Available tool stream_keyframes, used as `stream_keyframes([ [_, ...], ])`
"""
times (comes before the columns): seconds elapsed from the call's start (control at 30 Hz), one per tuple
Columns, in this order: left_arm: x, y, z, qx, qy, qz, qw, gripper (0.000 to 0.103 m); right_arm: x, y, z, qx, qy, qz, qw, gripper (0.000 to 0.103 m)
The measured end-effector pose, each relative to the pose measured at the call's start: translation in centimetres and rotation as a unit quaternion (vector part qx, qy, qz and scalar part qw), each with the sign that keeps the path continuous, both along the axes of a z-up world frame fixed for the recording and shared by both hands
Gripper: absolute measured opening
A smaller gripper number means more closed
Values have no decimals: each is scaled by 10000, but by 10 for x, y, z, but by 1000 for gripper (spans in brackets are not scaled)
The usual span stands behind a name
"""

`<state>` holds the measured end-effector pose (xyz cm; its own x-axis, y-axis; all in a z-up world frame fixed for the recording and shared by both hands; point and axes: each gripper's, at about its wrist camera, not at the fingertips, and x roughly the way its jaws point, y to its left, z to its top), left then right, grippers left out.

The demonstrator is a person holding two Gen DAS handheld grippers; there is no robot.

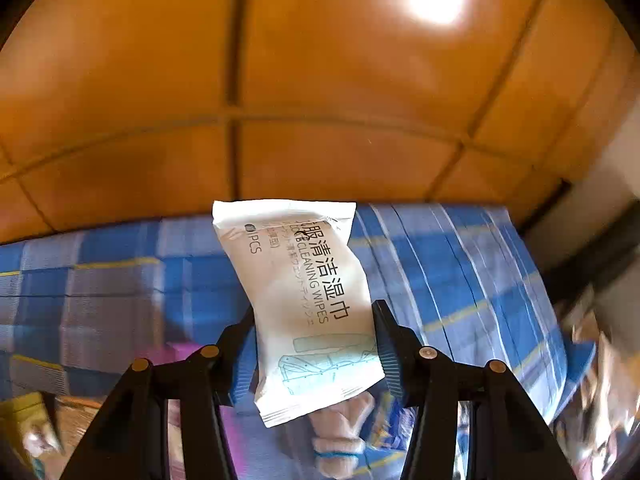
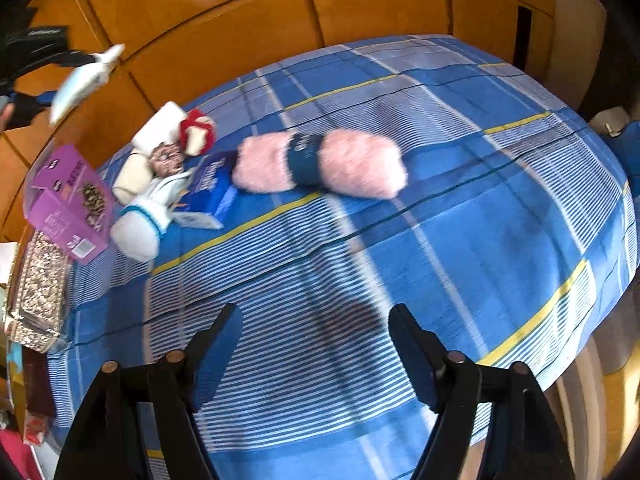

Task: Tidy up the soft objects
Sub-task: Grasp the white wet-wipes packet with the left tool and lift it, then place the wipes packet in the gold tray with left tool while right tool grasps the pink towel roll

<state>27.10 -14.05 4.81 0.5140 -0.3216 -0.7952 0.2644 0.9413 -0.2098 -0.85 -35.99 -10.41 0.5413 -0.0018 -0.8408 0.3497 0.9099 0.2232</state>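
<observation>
My left gripper (image 1: pixel 316 320) is shut on a white cleaning wipes packet (image 1: pixel 304 296) and holds it in the air above the blue plaid cloth (image 1: pixel 460 264). The same packet (image 2: pixel 82 82) shows at the upper left of the right wrist view, held high over the table's left edge. My right gripper (image 2: pixel 316 320) is open and empty above the near part of the cloth (image 2: pixel 460 240). On the cloth lie a pink fluffy yarn skein with a blue band (image 2: pixel 320 162), a white rolled sock (image 2: pixel 140 224), a red and white soft ball (image 2: pixel 198 130) and white rolls (image 2: pixel 158 128).
A purple box (image 2: pixel 68 200), a blue packet (image 2: pixel 212 188) and a patterned pouch (image 2: pixel 38 292) sit at the left side. Orange wooden panels (image 2: pixel 240 20) stand behind the table. The cloth's right edge (image 2: pixel 580 312) drops off to the floor.
</observation>
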Motion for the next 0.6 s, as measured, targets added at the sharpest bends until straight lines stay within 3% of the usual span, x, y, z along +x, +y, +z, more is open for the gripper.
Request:
stream_keyframes([
  [0.1,9,37,18,-41,-186,327,9993,53,5,-15,3,-57,-57,75,9999,73],
  [0.27,8,116,31,-66,-393,898,9952,53,27,-28,16,-638,-188,580,9961,73],
  [0.47,-18,208,16,-173,-277,1493,9883,53,71,-29,21,-1330,7,1461,9803,73],
  [0.6,-51,275,3,-407,-162,1955,9797,53,101,-16,10,-1645,342,2118,9628,74],
])
